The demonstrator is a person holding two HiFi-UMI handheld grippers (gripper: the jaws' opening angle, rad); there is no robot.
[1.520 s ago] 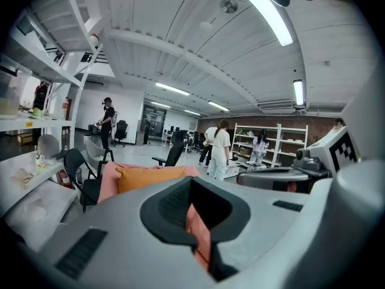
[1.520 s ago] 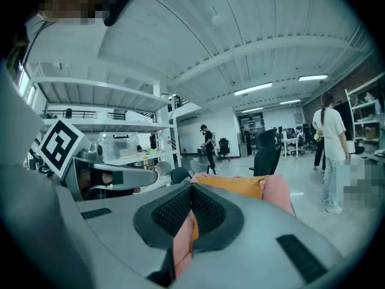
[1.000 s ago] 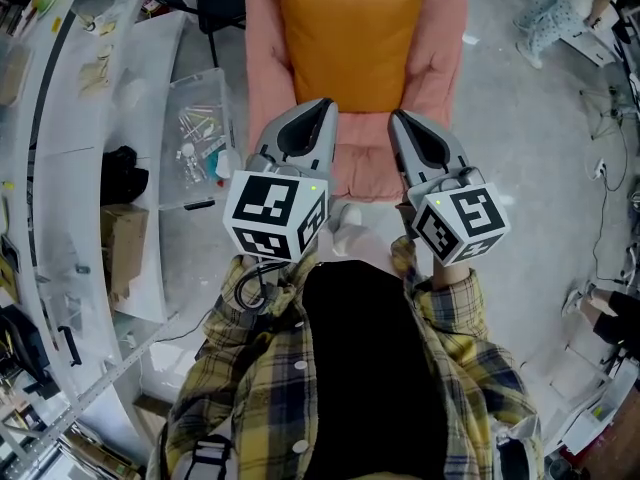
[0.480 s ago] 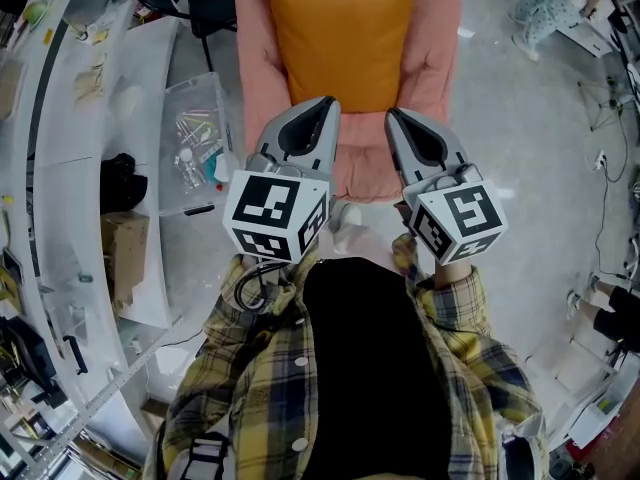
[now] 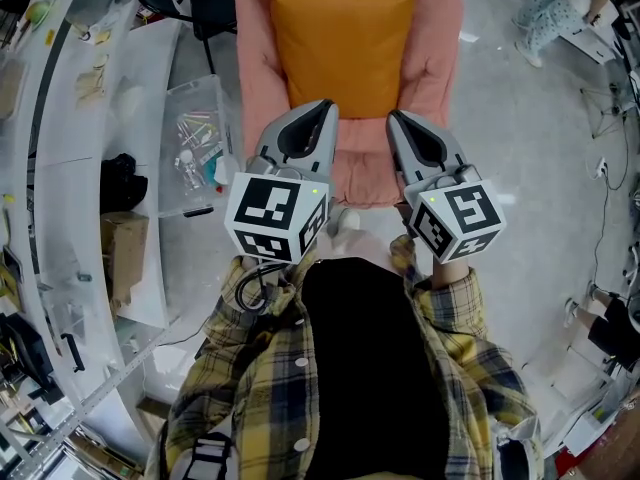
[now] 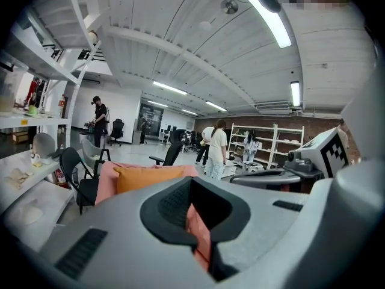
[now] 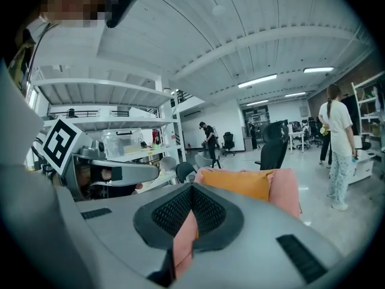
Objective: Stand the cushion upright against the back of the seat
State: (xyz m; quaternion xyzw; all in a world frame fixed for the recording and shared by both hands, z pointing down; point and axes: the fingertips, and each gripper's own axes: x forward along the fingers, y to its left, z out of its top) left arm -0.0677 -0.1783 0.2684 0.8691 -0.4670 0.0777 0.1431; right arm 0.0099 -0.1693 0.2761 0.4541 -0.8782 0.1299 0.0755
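Your orange cushion (image 5: 345,43) looks to be where the task wants it. It stands at the top centre of the head view on the pink padded chair (image 5: 445,78), with its back face against the backrest. Both gripper views bear this out: they show it upright, with the pink back rising just above its top edge. By my reading the job is done, or needs at most a small straightening.

Your left claw (image 5: 322,113) and right claw (image 5: 397,120) hang side by side in the middle of the frame, over the front of the seat and apart from the cushion. Each has its jaws brought together and holds nothing. The pink sliver in the slit of each is the chair beyond, not something gripped.

Some things you cannot check from here. The head view looks down so steeply that any lean of the cushion is hard to judge, and the upper edge of the frame cuts off the top of the backrest. In both gripper views the claw bodies cover the cushion's lower edge, so whether it sits squarely on the seat is hidden. The chair's front and legs lie behind the marker cubes and your plaid shirt (image 5: 250,368). At the left, beside the chair, is a clear plastic box (image 5: 195,133) of small parts too small to name.
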